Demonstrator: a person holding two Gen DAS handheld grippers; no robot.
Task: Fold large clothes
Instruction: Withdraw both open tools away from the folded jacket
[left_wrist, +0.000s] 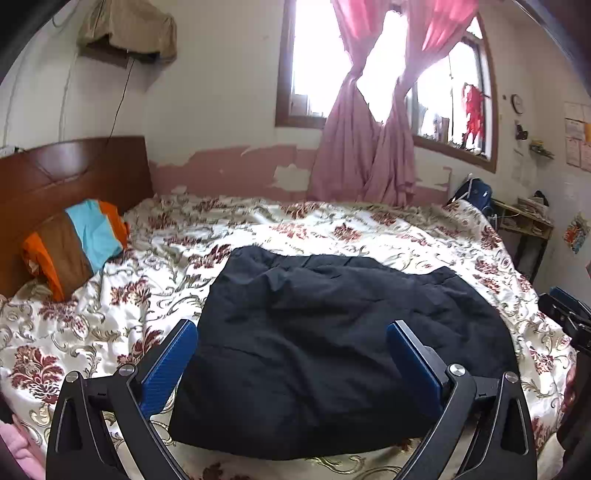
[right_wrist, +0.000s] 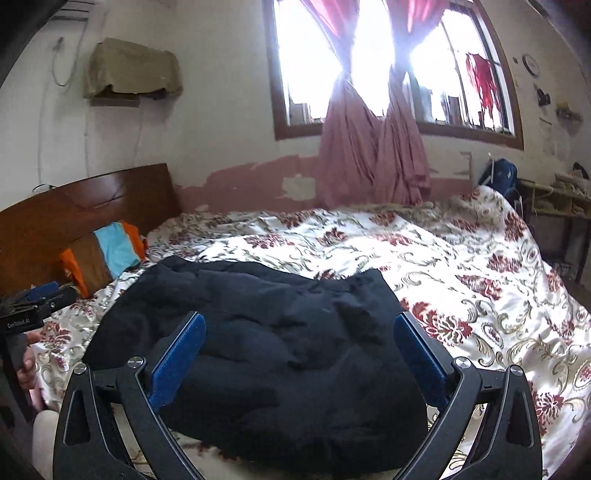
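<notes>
Black, the folded garment (left_wrist: 332, 343) lies on the bed (left_wrist: 369, 229) right of the pillow (left_wrist: 77, 240), both tongs, left (left_wrist: 291, 354) and right (right_wrist: 299, 350), wide open and empty above it; this fold looks finished, so next comes another regrasp.

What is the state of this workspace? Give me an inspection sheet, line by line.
Surface: bed with floral bedspread, wrinkled.
Job's things: black garment lying folded in a compact, rumpled block on the bedspread.
Clutter: striped pillow by the wooden headboard.
Grippers: left gripper open, nothing between its pads; right gripper open, nothing between its pads; both above the garment, not touching it.
Cables: thin dark cord hanging down the wall to the headboard.
Surroundings: window with tied pink curtains; covered wall unit; cluttered side table; blue backpack.
</notes>
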